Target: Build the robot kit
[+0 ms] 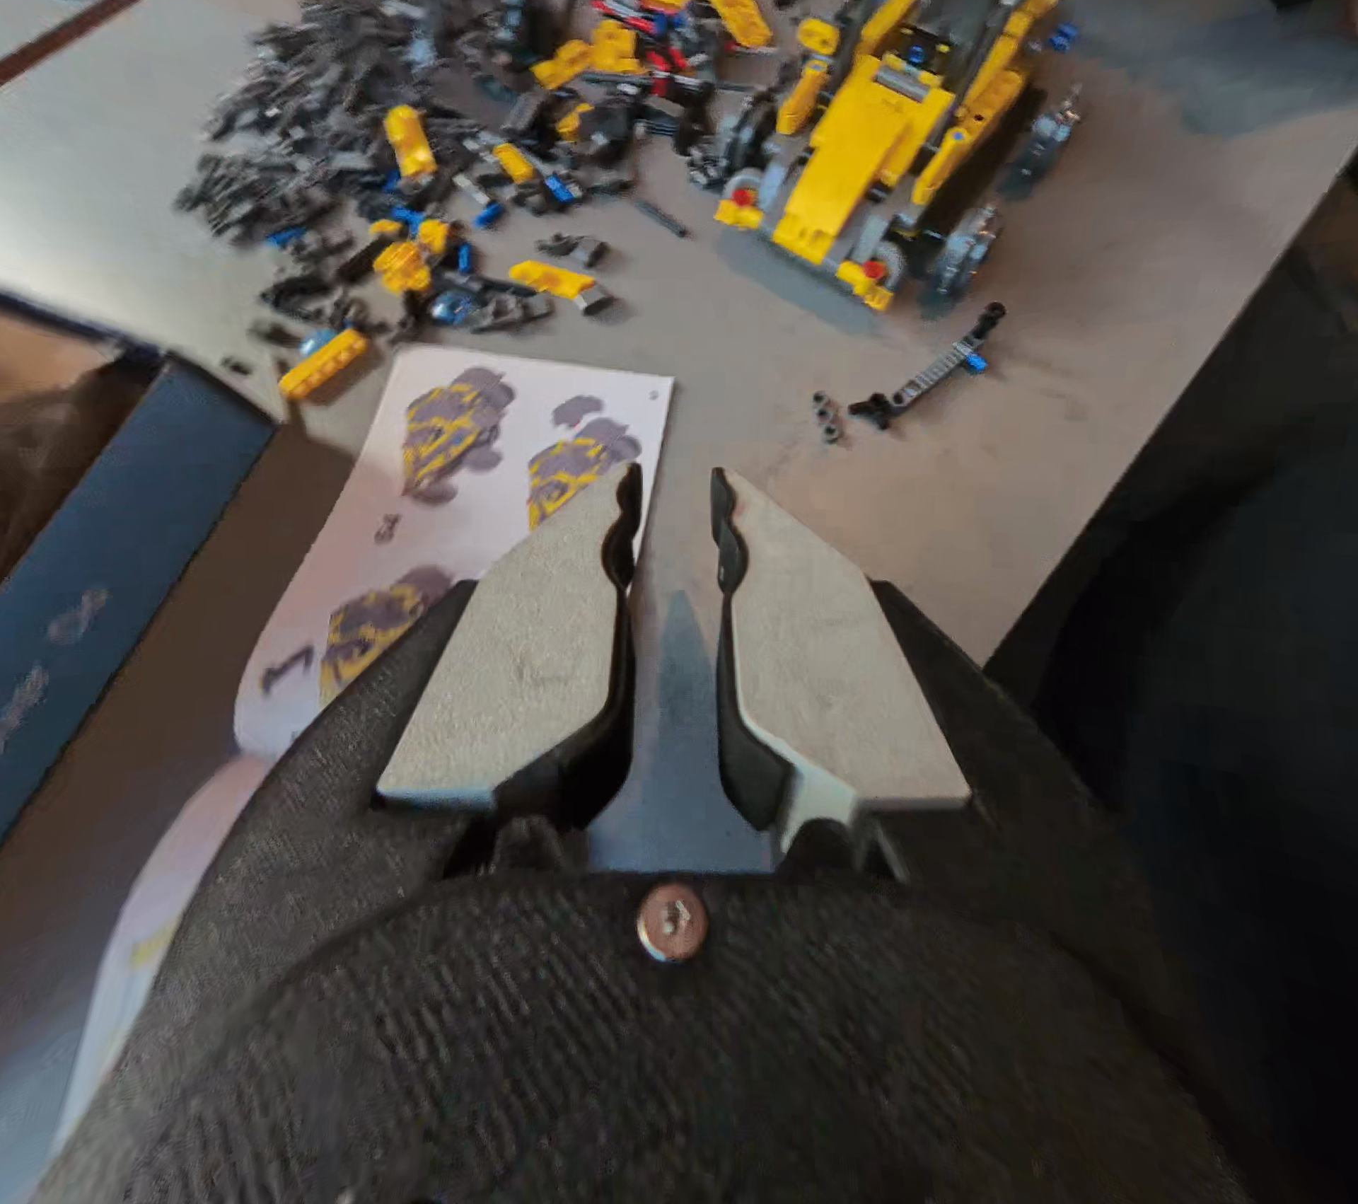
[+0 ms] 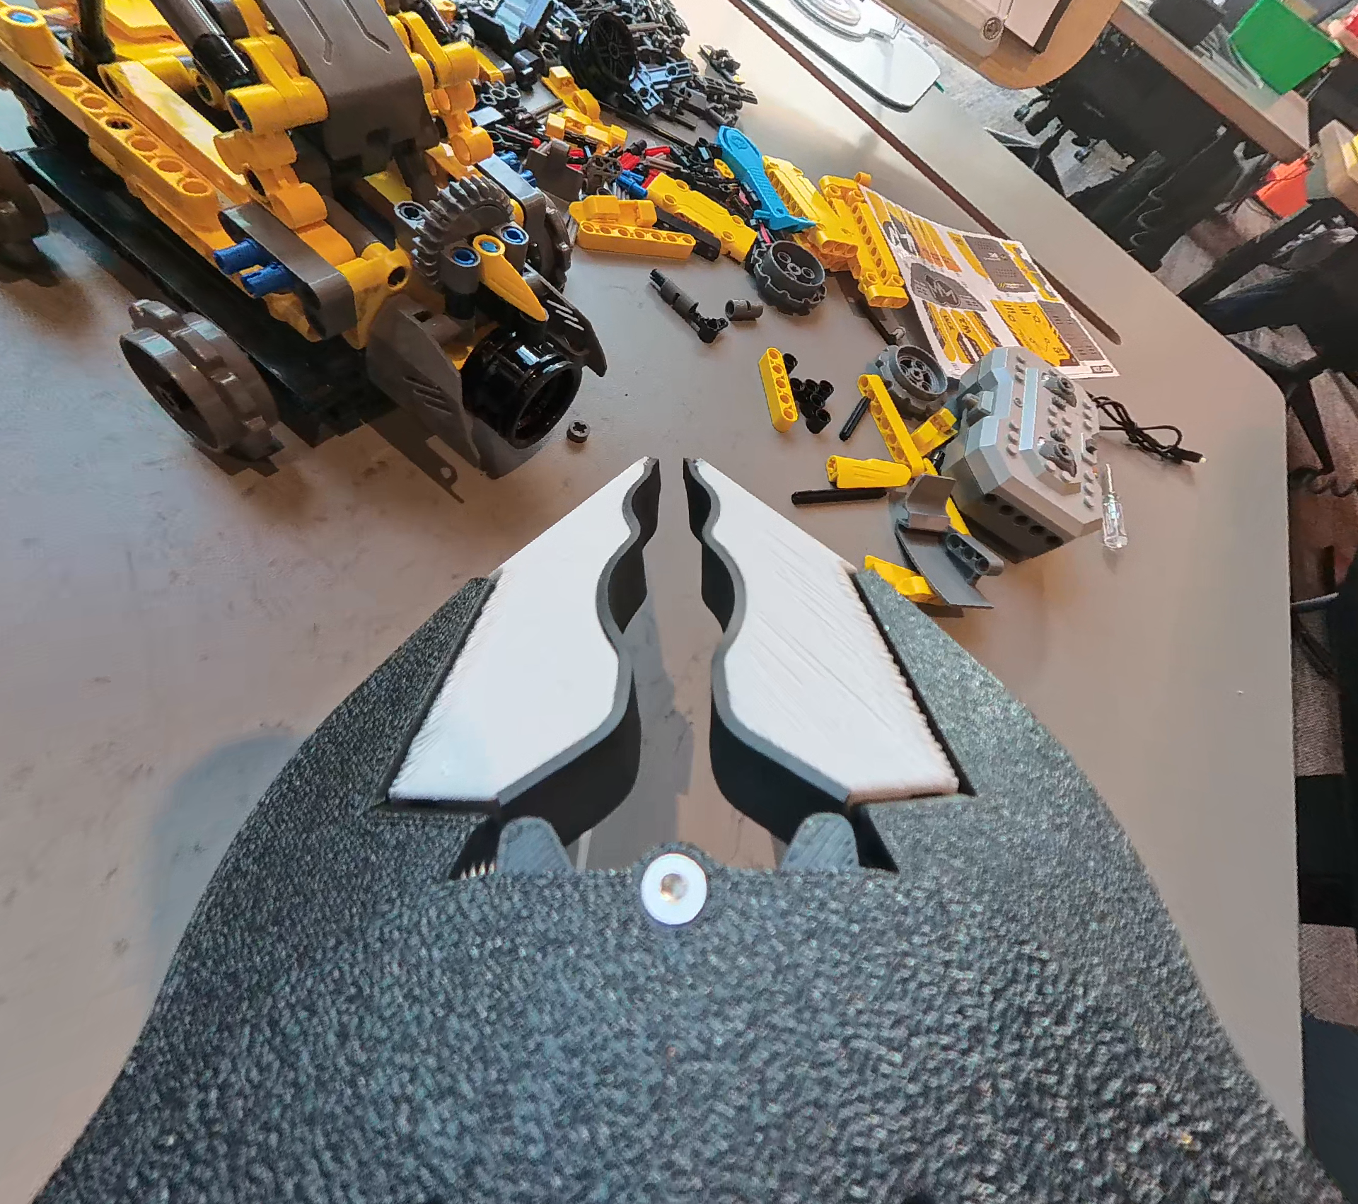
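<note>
My left gripper (image 1: 676,476) hovers over the grey table (image 1: 845,544), its jaws a narrow gap apart and empty. Its left finger overlaps a white instruction sheet (image 1: 514,492). A grey toothed bar with black ends (image 1: 929,371) lies ahead to the right. A half-built yellow and grey model vehicle (image 1: 874,140) stands farther off. My right gripper (image 2: 669,464) is almost shut, with only a thin slit between the jaws, and holds nothing. It points at the vehicle's black front barrel (image 2: 525,386). A small dark round piece (image 2: 580,430) lies just ahead of its tips.
A heap of black, yellow and blue loose parts (image 1: 411,103) lies left of the vehicle. A grey hub block (image 2: 1029,448), a sticker sheet (image 2: 985,294), a blue tool (image 2: 764,184) and a clear screwdriver (image 2: 1109,507) lie right. A dark blue box (image 1: 110,544) and the table edge (image 2: 1290,581) border the space. There is about 35 cm between the tips of the two grippers. The small dark round piece (image 2: 580,430) sits 6 cm or so from the ends of my right fingers.
</note>
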`<state>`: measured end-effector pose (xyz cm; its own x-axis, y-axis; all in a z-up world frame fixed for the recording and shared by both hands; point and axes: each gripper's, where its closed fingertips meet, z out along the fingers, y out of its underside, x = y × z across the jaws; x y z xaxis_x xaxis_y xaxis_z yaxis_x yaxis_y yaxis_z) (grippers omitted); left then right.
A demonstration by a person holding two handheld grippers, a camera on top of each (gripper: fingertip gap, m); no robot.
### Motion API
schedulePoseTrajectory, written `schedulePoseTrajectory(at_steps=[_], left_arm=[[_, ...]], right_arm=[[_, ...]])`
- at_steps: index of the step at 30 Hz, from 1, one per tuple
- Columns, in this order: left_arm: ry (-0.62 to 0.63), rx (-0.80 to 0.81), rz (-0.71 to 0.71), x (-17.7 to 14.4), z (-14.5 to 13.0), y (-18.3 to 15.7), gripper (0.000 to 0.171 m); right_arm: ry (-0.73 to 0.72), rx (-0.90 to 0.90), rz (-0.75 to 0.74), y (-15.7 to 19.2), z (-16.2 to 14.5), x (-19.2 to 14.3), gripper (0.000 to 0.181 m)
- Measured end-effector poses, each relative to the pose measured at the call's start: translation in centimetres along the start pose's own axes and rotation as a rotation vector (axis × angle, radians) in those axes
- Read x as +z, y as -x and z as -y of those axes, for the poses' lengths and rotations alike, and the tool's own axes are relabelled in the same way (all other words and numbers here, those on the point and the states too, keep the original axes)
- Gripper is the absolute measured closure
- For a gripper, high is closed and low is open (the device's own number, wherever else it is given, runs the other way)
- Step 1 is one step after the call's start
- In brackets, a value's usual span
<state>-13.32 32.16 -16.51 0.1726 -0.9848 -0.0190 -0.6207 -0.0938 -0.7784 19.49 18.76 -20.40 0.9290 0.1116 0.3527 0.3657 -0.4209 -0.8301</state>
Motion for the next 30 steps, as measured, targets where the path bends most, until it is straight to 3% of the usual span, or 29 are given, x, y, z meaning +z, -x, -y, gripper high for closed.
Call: schedulePoseTrajectory(at_steps=[3, 6, 12, 16, 30], left_arm=[[-0.056, -0.183, 0.069, -2.2, -3.2, 0.6, 0.158], [-0.156, -0.23, 0.015, -1.4, -3.2, -3.1, 0.154], [-0.176, -0.063, 0.024, 1.4, -2.6, -7.7, 0.149], [-0.191, -0.015, -0.07, 2.5, -3.0, -10.3, 0.151], [-0.125, 0.057, -0.068, 4.1, -5.0, -9.9, 0.15]], right_arm=[[0.006, 0.013, 0.007, -0.1, -0.1, 0.1, 0.174], [0.008, 0.028, 0.004, -0.2, -0.1, 0.2, 0.173], [0.009, 0.053, -0.034, -0.9, -0.1, 0.3, 0.167], [0.018, 0.049, -0.054, -1.1, -0.2, 0.4, 0.166], [0.044, 0.024, -0.042, -0.7, -0.5, 0.7, 0.158]])
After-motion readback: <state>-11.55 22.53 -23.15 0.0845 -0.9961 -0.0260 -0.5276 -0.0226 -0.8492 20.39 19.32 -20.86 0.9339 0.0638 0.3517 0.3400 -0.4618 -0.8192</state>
